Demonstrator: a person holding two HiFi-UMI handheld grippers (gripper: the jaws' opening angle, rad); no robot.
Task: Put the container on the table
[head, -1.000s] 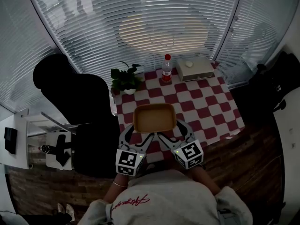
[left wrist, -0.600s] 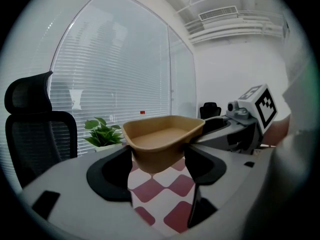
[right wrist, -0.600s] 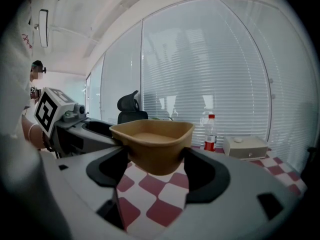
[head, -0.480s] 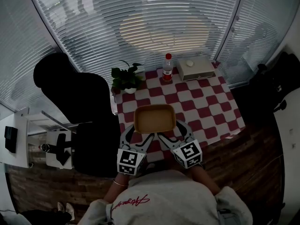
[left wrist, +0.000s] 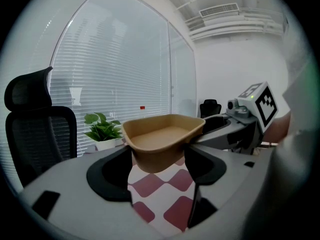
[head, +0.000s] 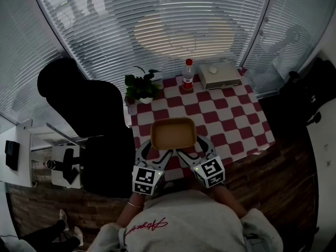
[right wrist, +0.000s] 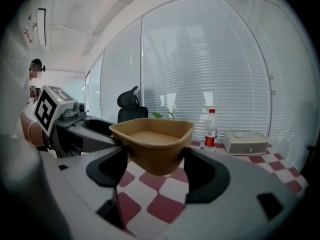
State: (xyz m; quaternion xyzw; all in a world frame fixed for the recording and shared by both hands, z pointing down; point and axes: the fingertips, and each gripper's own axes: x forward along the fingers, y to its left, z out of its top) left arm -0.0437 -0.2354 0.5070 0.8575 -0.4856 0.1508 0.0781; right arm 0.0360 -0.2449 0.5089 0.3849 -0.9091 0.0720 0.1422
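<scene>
A tan, empty, rounded-rectangle container [head: 173, 133] hangs a little above the near part of the red-and-white checked table [head: 231, 125]. My left gripper [head: 155, 150] clamps its near-left corner and my right gripper [head: 191, 149] its near-right corner. In the left gripper view the container [left wrist: 162, 136] sits between the black pads of the left gripper [left wrist: 159, 165], with the right gripper [left wrist: 235, 126] reaching in from the right. In the right gripper view the container [right wrist: 152, 139] is held the same way by the right gripper [right wrist: 152, 170]. Checked cloth shows below its base.
At the table's far edge stand a potted plant [head: 140, 90], a red-capped bottle [head: 187, 76] and a white box [head: 219, 76]. A black office chair [head: 84, 114] stands left of the table. Window blinds run behind it.
Both grippers and the container have stayed almost still. A person's legs have come into view on the floor at the lower left.
</scene>
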